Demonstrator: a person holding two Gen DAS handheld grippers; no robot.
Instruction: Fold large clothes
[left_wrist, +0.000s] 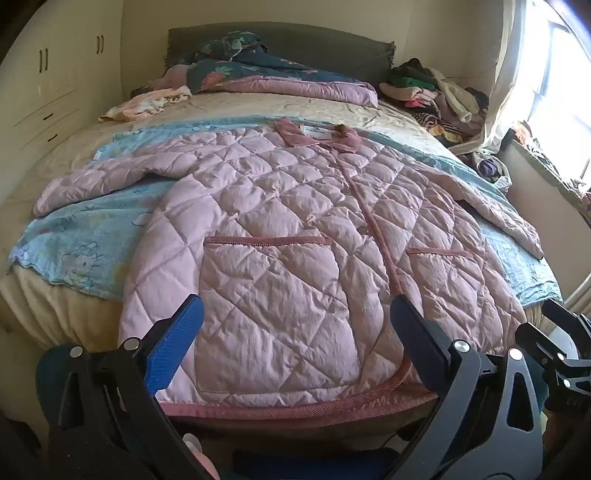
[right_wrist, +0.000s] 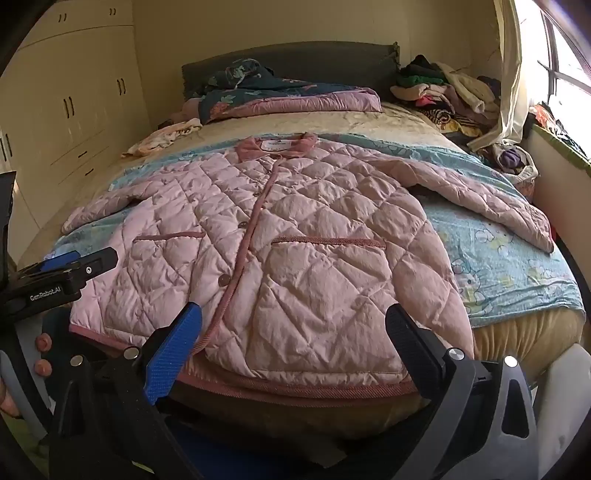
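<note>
A pink quilted jacket (left_wrist: 295, 229) lies flat and buttoned on the bed, collar away from me, hem at the near edge, both sleeves spread out to the sides. It also shows in the right wrist view (right_wrist: 280, 243). My left gripper (left_wrist: 295, 317) is open and empty, hovering over the hem near the left pocket. My right gripper (right_wrist: 293, 325) is open and empty over the hem near the right pocket. The left gripper also shows at the left edge of the right wrist view (right_wrist: 74, 264).
A blue cartoon sheet (left_wrist: 74, 236) lies under the jacket on the bed (right_wrist: 517, 332). Folded quilts (left_wrist: 280, 77) sit at the headboard. A pile of clothes (left_wrist: 436, 92) is at the far right by the window. White wardrobes (left_wrist: 48, 85) stand on the left.
</note>
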